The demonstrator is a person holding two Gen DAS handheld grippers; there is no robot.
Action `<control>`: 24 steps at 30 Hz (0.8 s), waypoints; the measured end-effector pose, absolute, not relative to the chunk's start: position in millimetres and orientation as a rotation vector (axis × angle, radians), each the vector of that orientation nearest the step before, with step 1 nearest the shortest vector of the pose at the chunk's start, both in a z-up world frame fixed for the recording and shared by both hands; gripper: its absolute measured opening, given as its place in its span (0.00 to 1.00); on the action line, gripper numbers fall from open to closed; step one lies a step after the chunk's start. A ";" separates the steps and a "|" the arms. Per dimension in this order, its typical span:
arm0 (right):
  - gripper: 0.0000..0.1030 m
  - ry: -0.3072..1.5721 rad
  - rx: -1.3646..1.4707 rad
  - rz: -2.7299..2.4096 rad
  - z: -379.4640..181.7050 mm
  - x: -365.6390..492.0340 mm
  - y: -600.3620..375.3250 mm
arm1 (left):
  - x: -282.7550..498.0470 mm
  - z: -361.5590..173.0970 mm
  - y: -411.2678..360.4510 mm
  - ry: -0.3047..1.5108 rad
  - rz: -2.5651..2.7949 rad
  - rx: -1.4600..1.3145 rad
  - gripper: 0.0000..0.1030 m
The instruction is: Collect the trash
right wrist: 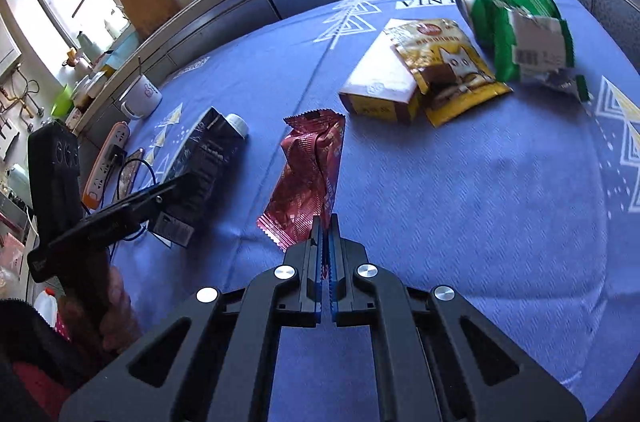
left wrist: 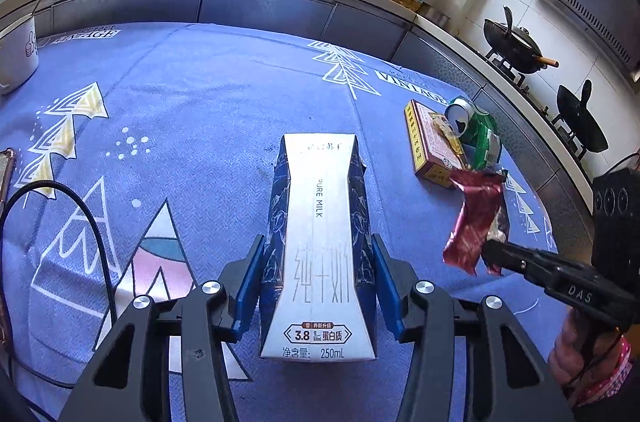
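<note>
Both hands are in the pick-up step of collecting the trash, each with a piece already gripped. The left gripper (left wrist: 318, 286) has its blue fingers (left wrist: 250, 286) clamped on the two long sides of the milk carton (left wrist: 318, 222), which lies flat along the blue patterned cloth of the surface (left wrist: 192, 110), its printed base nearest the camera. The right gripper (right wrist: 325, 222) has its fingers pressed together on the near corner of the red wrapper (right wrist: 310, 174), a thin crinkled foil sleeve with saw-tooth ends that hangs limp from the tips in the left view. Further off to the right lie the pieces not yet taken: a flat cardboard box (right wrist: 384, 78), a yellow foil sachet (right wrist: 448, 70) lying across it, and a dented green can (left wrist: 466, 120) with a green packet (right wrist: 532, 34) just beside it. No bin shows in either view, so the next move, as I judge it, is to lift both pieces clear and carry them to wherever the trash goes. The carton is stiff and should ride squarely; the wrapper is flimsy and held by one corner only, so it may swing or slip.
</note>
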State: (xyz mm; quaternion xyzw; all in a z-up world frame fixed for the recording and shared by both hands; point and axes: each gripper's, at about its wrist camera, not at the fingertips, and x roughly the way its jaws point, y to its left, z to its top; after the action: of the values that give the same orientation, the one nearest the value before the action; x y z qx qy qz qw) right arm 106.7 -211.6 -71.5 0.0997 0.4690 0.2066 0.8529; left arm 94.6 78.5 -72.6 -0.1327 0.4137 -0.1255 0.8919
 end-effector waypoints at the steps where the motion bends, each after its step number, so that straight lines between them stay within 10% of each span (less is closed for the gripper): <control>1: 0.03 0.990 0.213 0.422 -74.3 104.3 -215.2 | 94.5 -73.7 78.4 0.862 -0.261 -0.276 0.52; 6: 0.12 0.998 0.215 0.367 -77.5 103.3 -227.0 | 96.4 -73.4 82.2 0.865 -0.219 -0.298 0.79; 9: 0.53 0.994 0.228 0.344 -78.0 103.6 -232.1 | 94.1 -69.1 84.9 0.851 -0.202 -0.293 0.82; 24: 0.54 0.967 0.263 0.357 -74.2 100.2 -252.9 | 96.2 -67.4 72.5 0.875 -0.194 -0.261 0.82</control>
State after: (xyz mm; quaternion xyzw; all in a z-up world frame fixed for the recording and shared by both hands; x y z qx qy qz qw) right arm 100.2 -252.9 -74.2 0.1255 0.4610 0.1702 0.8618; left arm 96.2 72.5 -67.4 -0.1257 0.4219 -0.0937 0.8930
